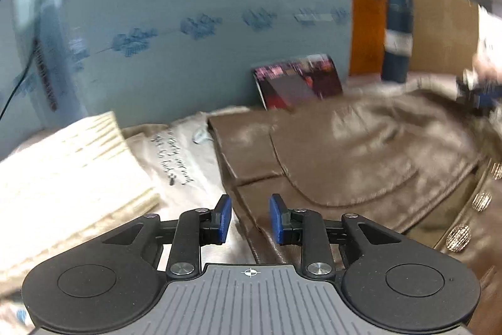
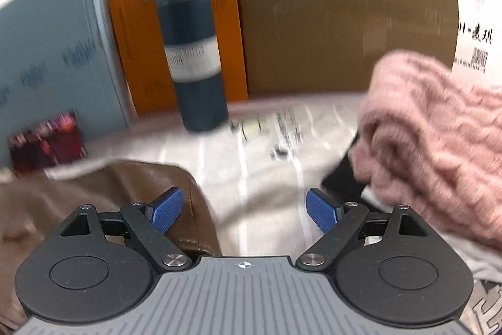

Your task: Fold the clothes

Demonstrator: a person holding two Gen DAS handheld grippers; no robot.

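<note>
Right wrist view motion-blurred – brown jacket (image 2: 103,193) cut off, small clutter (image 2: 266,131) indistinct

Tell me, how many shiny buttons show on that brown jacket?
3, in a row down the right edge of the brown jacket: top, middle, bottom. More may be hidden.

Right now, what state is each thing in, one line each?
Left hand-held gripper: open, empty, over the jacket's edge.
Right hand-held gripper: wide open, empty.
Brown leather jacket: partly folded, lying flat.
Cream knit sweater: folded.
Pink knit sweater: bunched, unfolded.
Teal bottle: upright, capped.
</note>
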